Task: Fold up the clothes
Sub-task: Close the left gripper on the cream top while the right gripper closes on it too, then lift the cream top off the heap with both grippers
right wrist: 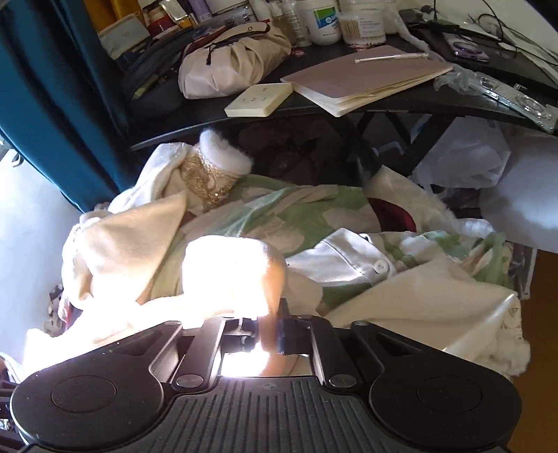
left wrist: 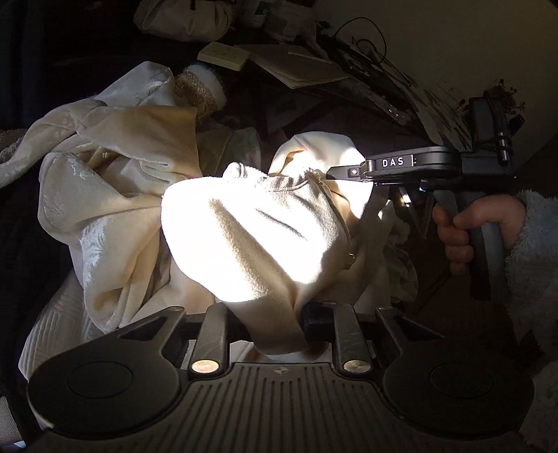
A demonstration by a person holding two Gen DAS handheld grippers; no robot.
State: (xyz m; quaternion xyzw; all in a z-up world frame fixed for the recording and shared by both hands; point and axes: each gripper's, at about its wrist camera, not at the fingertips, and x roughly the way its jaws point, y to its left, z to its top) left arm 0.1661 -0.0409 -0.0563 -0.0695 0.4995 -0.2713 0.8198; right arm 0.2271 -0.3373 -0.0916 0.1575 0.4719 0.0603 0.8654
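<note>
Item: cream fleece garment [left wrist: 251, 240], zip-fronted, lit hard by sun at frame centre in the left wrist view, raised above a heap of other clothes. Its lower fold ran down into the left hand-held gripper [left wrist: 279, 334] at bottom centre, whose jaws were pressed together on the cloth. Its upper right edge, beside the zip, was pinched in the tip of the right hand-held gripper [left wrist: 343, 171], which entered level from the right of the frame.

Hand: a person's hand [left wrist: 464, 233] was wrapped round the right tool's handle at right centre, fingers curled, wrist in a pale fluffy sleeve [left wrist: 533, 251].

Containers: a cream drawstring bag [right wrist: 230, 66] lay on the dark worktop [right wrist: 401, 101] at upper centre of the right wrist view, its contents hidden. Jars and bottles [right wrist: 324, 21] stood along the worktop's far edge; what they held could not be told.

Right wrist view only: the right hand-held gripper [right wrist: 270, 334] at bottom centre with jaws narrowed on overexposed pale cloth [right wrist: 226, 275]; a green-and-white printed fabric [right wrist: 296, 212]; a white buttoned garment [right wrist: 348, 258]; a teal curtain [right wrist: 52, 104] at upper left; an open notebook [right wrist: 366, 80] with a pen; a cream flat box [right wrist: 259, 99].

Left wrist view only: the gripping hand, the zip, and a satin cream garment [left wrist: 115, 181] at left.

Both views: a gold-patterned cuff with white fur trim [right wrist: 216, 167] at upper left centre.
</note>
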